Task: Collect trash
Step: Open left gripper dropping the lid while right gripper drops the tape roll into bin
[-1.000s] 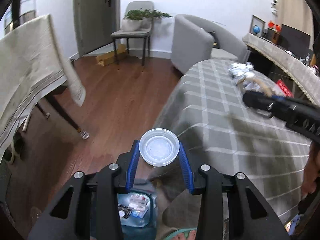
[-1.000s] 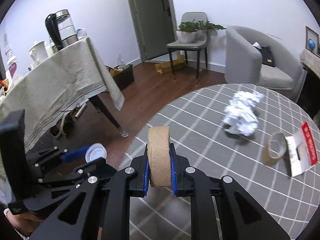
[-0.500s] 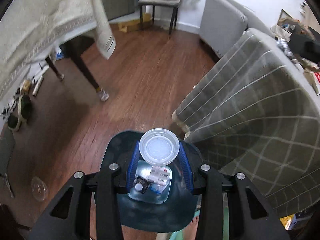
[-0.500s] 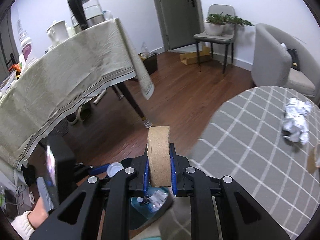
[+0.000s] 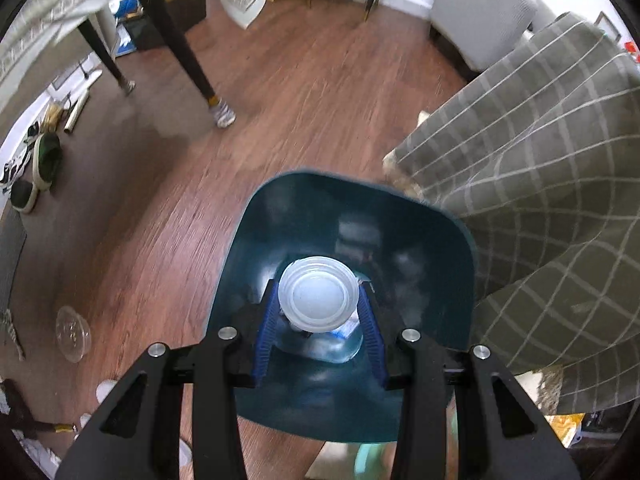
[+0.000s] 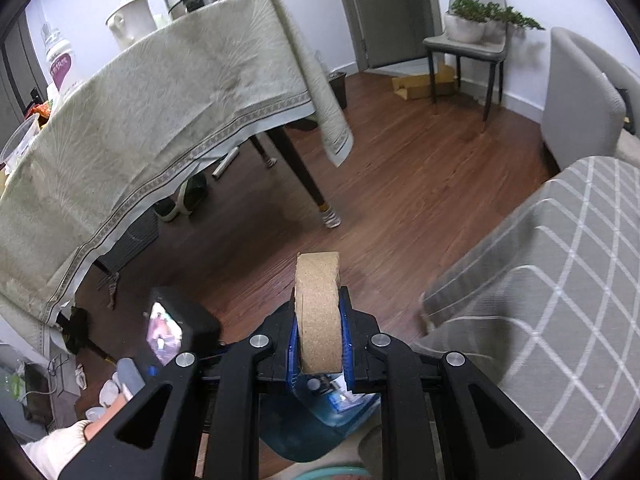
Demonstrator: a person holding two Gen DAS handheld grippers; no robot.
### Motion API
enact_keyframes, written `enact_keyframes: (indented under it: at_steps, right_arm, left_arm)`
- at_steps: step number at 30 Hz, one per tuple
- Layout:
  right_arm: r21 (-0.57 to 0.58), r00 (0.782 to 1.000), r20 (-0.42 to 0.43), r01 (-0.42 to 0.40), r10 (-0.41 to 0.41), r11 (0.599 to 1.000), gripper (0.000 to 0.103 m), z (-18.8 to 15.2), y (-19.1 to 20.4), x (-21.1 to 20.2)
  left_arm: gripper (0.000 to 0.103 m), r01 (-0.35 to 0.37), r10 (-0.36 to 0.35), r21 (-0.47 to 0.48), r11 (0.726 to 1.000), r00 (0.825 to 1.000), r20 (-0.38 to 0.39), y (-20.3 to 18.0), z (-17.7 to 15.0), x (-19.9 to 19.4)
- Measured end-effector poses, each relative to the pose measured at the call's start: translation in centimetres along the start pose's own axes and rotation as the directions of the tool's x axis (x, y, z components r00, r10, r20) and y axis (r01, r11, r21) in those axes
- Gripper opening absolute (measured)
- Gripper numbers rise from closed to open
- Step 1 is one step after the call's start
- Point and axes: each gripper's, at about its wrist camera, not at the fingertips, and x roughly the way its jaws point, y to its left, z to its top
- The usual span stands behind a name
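We see the left gripper [image 5: 319, 320] closed on a translucent plastic lid [image 5: 318, 295], smooth and faintly glossy; below it the teal bin [image 5: 440, 248] looks like glossy plastic with soft reflections; the floor [image 5: 300, 80] is polished brown wood; the checked cloth [image 5: 540, 160] is matt woven fabric; the right gripper [image 6: 319, 340] clamps a cork roll [image 6: 319, 320], rough and grainy; its blue pads [image 6: 347, 344] look ribbed plastic; the pale tablecloth [image 6: 160, 100] is matt.

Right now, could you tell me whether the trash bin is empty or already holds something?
Not empty. The teal trash bin already holds packaging at its bottom, visible under the plastic lid gripped in the left tongs.
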Motion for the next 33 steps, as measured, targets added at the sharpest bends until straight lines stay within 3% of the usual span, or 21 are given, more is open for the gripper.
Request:
enact_keyframes:
  at_steps: [3,6,10,17,24,33]
  right_arm:
    - [-0.02,0.999,-0.036,-0.003,0.003,1.0,0.017,0.0,0.9,1.6]
    - [-0.029,0.998,-0.068,-0.002,0.0,1.0,0.017,-0.1,1.4,2.8]
    - [-0.038,0.995,-0.096,0.002,-0.005,0.999,0.017,-0.2,1.9,4.0]
    - [-0.056,0.987,-0.157,0.01,-0.019,0.998,0.017,-0.9,2.6,6.3]
    - [-0.051,0.967,-0.254,0.003,-0.016,0.999,0.017,-2.8,2.1,9.5]
    - [-0.048,0.936,-0.352,0.002,-0.019,0.999,0.017,-5.5,1.6,12.7]
  left_arm:
    - [0.043,0.007,-0.008,-0.014,1.0,0.999,-0.046,0.9,-0.5,1.2]
    - [0.058,-0.003,0.002,-0.015,1.0,0.997,-0.077,1.4,-1.0,1.9]
    - [0.062,0.001,-0.003,-0.029,1.0,0.998,-0.068,2.1,-1.3,1.6]
    - [0.062,0.014,-0.009,-0.08,0.997,0.998,0.068,3.4,-0.4,-1.7]
    - [0.062,0.063,-0.029,-0.137,0.989,0.971,0.239,4.4,0.9,-5.9]
    - [0.06,0.095,-0.038,-0.153,0.984,0.94,0.339,4.3,1.9,-8.7]
